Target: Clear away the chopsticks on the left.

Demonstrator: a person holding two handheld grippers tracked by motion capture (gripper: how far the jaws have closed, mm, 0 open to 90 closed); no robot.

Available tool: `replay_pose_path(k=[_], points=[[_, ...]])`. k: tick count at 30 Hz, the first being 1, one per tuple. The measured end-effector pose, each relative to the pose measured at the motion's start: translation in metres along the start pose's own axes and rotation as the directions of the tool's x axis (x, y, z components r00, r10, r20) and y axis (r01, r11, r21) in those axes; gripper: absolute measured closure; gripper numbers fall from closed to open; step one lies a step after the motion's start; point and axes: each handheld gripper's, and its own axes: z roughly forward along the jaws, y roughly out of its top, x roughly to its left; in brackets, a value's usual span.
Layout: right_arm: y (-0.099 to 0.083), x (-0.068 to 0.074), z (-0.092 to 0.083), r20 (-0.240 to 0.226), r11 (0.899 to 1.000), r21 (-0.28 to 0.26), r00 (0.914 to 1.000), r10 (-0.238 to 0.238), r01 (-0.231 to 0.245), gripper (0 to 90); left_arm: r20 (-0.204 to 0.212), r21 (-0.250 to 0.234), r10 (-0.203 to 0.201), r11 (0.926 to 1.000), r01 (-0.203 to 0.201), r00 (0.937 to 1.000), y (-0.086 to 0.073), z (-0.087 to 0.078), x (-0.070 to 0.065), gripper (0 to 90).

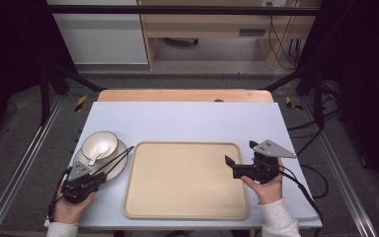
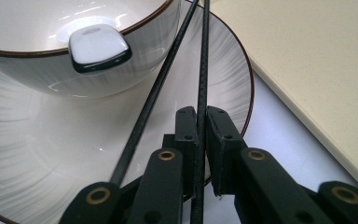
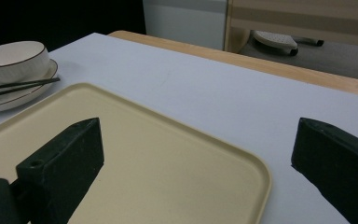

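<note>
Left gripper (image 2: 200, 140) pinched on one chopstick (image 2: 203, 60) lying across the plate (image 2: 65, 140) beside the bowl (image 2: 74, 70), right gripper (image 3: 196, 163) wide over the tray (image 1: 185, 180); best lifted slowly, level, clear of its loose twin (image 2: 154, 93).

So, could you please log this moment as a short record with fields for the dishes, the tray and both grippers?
surface: white table
tray: beige tray, empty, centre of the table
dishes: bowl on a plate, left of the tray
spoon: spoon resting in the bowl, handle over its rim
chopsticks: two black chopsticks lying across the plate
left gripper: left gripper shut on one chopstick; the other lies free beside it
right gripper: right gripper open, empty, over the tray's right edge
</note>
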Motion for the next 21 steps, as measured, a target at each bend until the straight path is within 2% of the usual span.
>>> replay_pose_path(k=[6,7,10,14,21], points=[[0.0001,-0.0001,-0.0002,-0.001,1.000,-0.001,1.0000,0.001,-0.001,2.5,0.003,0.003,-0.003,1.0000,0.003,1.0000,0.0032,0.0020,-0.0006,79.0],[0.0001,-0.0001,-0.0002,0.000,1.000,-0.001,1.0000,0.000,0.000,2.5,0.003,-0.001,-0.012,0.9999,0.012,0.9999,0.0043,0.0025,-0.0012,79.1],[0.0001,-0.0001,-0.0002,0.000,1.000,-0.001,1.0000,0.000,0.000,2.5,-0.006,0.021,0.004,0.9998,-0.004,1.0000,0.0066,0.0036,-0.0012,79.7],[0.0003,-0.0005,-0.0008,-0.002,1.000,-0.003,1.0000,0.000,0.000,2.5,-0.006,0.029,-0.006,0.9996,0.006,1.0000,0.0064,0.0062,-0.0018,82.0],[0.0002,-0.0003,-0.0003,0.000,1.000,-0.001,1.0000,0.002,-0.002,2.5,0.000,0.045,-0.001,0.9990,0.001,1.0000,0.0073,0.0064,-0.0026,84.8]])
